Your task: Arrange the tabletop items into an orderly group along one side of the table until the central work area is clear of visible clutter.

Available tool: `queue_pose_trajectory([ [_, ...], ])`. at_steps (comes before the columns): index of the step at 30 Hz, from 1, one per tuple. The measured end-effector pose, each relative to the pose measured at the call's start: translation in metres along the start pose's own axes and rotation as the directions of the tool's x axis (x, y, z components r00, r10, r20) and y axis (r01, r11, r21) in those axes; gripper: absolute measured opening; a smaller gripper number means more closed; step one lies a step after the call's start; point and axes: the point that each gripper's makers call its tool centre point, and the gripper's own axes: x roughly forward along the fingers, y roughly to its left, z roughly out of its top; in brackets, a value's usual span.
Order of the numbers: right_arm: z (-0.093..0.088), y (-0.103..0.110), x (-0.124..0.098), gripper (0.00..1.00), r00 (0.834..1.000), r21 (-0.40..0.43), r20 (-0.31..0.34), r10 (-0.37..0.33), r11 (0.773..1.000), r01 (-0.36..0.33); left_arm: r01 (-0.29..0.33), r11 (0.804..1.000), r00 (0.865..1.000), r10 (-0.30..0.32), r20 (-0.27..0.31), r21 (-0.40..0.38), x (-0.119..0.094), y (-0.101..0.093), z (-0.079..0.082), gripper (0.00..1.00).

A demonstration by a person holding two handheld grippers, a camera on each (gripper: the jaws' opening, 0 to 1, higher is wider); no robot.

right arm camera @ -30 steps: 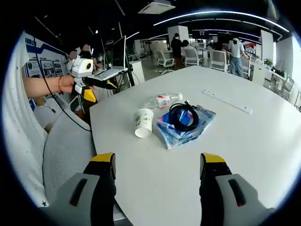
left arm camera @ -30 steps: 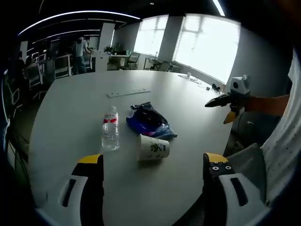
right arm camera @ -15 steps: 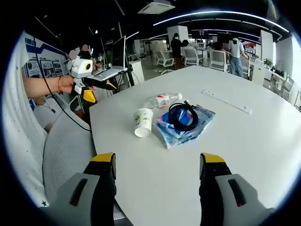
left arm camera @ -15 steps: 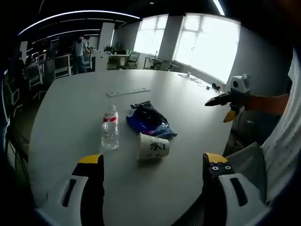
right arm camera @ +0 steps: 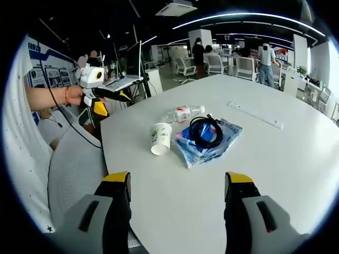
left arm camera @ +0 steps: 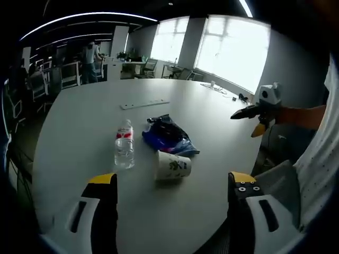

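Observation:
A white paper cup (left arm camera: 172,165) (right arm camera: 160,138) lies on its side on the round white table (left arm camera: 79,121) (right arm camera: 296,159). Beside it a clear water bottle with a red label (left arm camera: 124,144) (right arm camera: 183,113) also lies flat. A blue plastic packet (left arm camera: 177,144) (right arm camera: 204,145) carries a coiled black cable (left arm camera: 165,128) (right arm camera: 205,130). My left gripper (left arm camera: 169,182) (right arm camera: 111,94) is open, short of the cup, nothing between its jaws. My right gripper (right arm camera: 177,182) (left arm camera: 249,112) is open too, nearer than the cluster. In each view the other gripper hovers off the table's edge.
A flat white strip (left arm camera: 144,104) (right arm camera: 255,114) lies farther out on the table. A grey mesh chair (right arm camera: 71,169) (left arm camera: 275,182) stands at the near edge. Office chairs, desks and several people (right arm camera: 265,61) fill the room behind. A laptop (right arm camera: 127,76) sits on a side desk.

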Motion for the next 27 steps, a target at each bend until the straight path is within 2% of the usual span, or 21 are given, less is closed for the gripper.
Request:
queue_pose_trajectory([
  [27,0.0079,-0.0039,0.0019,0.71,1.0,-0.011,-0.002,0.005,1.0,-0.005,0.01,1.0,1.0,-0.01,-0.001,0.015,0.0027,-0.0003,0.0077,0.87],
])
